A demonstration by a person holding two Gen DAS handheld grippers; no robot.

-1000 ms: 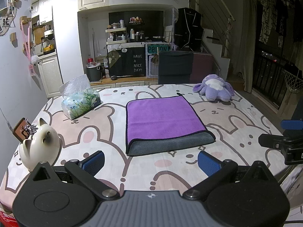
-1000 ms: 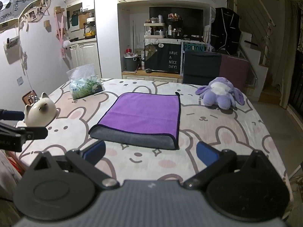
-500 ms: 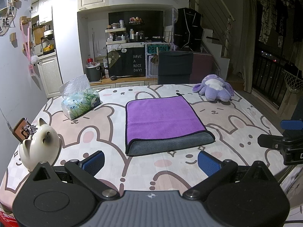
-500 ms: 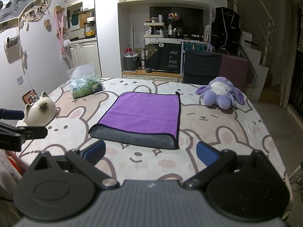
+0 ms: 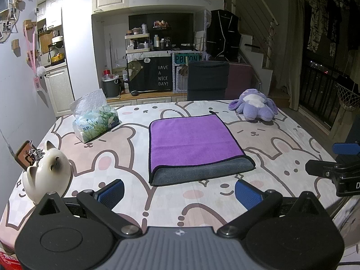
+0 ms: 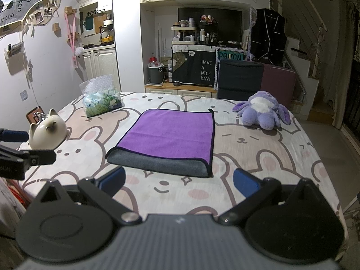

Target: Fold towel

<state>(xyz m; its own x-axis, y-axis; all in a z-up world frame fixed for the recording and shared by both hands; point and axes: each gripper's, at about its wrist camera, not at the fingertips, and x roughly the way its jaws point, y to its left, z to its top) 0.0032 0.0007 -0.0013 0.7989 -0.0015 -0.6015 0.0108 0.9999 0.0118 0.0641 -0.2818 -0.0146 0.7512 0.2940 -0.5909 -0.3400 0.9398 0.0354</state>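
Note:
A purple towel point(image 5: 191, 139) with a grey underside lies folded flat in the middle of the table, its grey fold along the near edge; it also shows in the right wrist view point(image 6: 173, 135). My left gripper point(image 5: 178, 194) is open and empty, held back near the table's front edge, short of the towel. My right gripper point(image 6: 178, 185) is open and empty too, near the front edge, facing the towel's grey fold. Each gripper shows at the side of the other's view.
The table wears a rabbit-print cloth point(image 5: 112, 157). A tissue pack point(image 5: 95, 121) and a white cat figurine point(image 5: 46, 171) stand at the left. A purple plush toy point(image 5: 254, 109) lies at the back right. A dark chair point(image 5: 208, 79) stands behind the table.

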